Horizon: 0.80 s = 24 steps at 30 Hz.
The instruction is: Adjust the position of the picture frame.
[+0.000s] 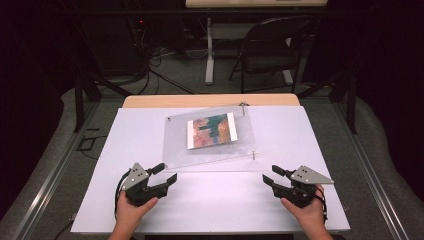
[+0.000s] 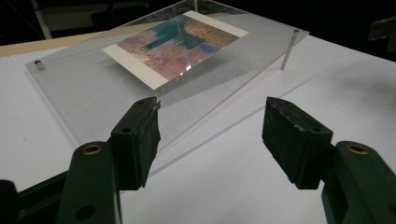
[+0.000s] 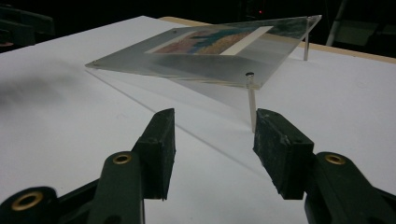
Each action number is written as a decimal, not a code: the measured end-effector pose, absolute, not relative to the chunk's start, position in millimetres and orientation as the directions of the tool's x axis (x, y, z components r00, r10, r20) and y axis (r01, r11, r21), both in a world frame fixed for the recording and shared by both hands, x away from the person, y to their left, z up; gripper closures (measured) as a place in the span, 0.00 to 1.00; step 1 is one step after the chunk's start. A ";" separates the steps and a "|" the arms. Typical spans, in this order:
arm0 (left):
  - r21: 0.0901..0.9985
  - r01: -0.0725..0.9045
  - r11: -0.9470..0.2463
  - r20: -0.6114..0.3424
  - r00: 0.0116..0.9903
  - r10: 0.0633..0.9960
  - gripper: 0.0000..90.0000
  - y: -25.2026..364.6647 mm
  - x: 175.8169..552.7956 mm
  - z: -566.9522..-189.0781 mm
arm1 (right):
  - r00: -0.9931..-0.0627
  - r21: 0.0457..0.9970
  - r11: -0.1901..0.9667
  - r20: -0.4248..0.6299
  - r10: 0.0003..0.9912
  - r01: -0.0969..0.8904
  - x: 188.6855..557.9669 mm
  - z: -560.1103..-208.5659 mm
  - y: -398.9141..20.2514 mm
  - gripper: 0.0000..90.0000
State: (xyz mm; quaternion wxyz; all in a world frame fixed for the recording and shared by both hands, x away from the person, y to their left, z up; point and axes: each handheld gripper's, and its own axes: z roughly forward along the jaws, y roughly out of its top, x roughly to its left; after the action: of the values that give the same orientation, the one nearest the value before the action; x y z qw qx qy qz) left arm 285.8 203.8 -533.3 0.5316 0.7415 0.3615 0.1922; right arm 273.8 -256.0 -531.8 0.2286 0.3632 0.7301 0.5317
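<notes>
A clear acrylic panel (image 1: 175, 145) lies tilted on the white table top, its right side raised on thin metal pins (image 1: 254, 155). A colourful picture (image 1: 211, 130) with a white border sits in it. My left gripper (image 1: 168, 172) rests near the panel's front left corner, open and with nothing in it. In the left gripper view the jaws (image 2: 212, 112) stand apart, facing the panel (image 2: 84, 93) and picture (image 2: 177, 44). My right gripper (image 1: 269, 174) is open and holds nothing, just in front of the near pin (image 3: 251, 100); the panel (image 3: 261, 65) is beyond its jaws (image 3: 215, 116).
A white sheet (image 1: 150, 210) covers the table, and a wooden strip (image 1: 150, 101) shows at the far edge. Beyond the table stand a dark folding chair (image 1: 270, 50) and a white table leg (image 1: 209, 50), with cables on the floor. Metal rails run along both sides.
</notes>
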 end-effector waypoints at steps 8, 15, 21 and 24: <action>0.932 0.320 -0.169 -0.100 0.675 0.731 0.39 203.0 285.5 -533.0 | -0.612 0.935 0.183 0.044 0.790 0.304 274.5 -531.8 -258.2 0.57; 0.936 0.314 -0.158 -0.108 0.685 0.720 0.39 203.0 287.2 -534.8 | -0.609 0.920 0.184 0.071 0.790 0.346 277.3 -535.3 -259.0 0.57; 0.926 0.352 -0.139 -0.142 0.663 0.735 0.40 203.0 290.2 -535.5 | -0.608 0.916 0.204 0.053 0.792 0.345 276.3 -533.1 -255.2 0.57; 0.911 0.369 -0.184 -0.114 0.655 0.747 0.41 199.9 292.2 -533.2 | -0.611 0.910 0.219 0.047 0.790 0.352 277.2 -531.3 -253.2 0.57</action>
State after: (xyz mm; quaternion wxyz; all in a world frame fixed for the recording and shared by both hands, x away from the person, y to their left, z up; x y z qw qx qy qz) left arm 292.2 199.9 -533.2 0.5183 0.7476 0.3731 0.1824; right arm 277.2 -253.2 -531.3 0.2211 0.3814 0.7486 0.4952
